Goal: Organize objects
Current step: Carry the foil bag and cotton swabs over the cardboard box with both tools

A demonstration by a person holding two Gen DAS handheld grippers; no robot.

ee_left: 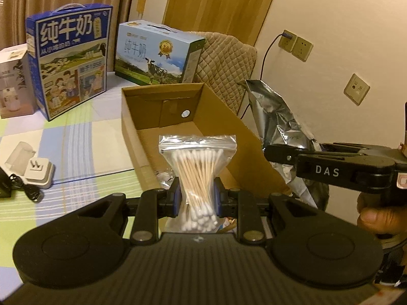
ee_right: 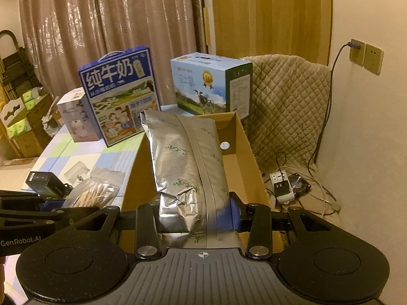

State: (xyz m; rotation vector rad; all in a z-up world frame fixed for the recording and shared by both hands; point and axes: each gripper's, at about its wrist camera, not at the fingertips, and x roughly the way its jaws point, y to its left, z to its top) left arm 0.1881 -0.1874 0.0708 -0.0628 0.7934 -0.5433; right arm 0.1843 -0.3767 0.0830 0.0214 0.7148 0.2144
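Clamping the bag of cotton swabs (ee_left: 197,178) at its waist, the left gripper (ee_left: 195,198) holds it upright just before the open cardboard box (ee_left: 193,124); it looks light and squashy. The right gripper (ee_right: 195,218) pinches a crinkly silver foil pouch (ee_right: 188,162) near its bottom (slippery, probably), held above the box.

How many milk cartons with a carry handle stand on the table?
2. The dark blue carton stands at the table's far left; the light blue carton stands right of it, behind the cardboard box. Others may lie outside the views.
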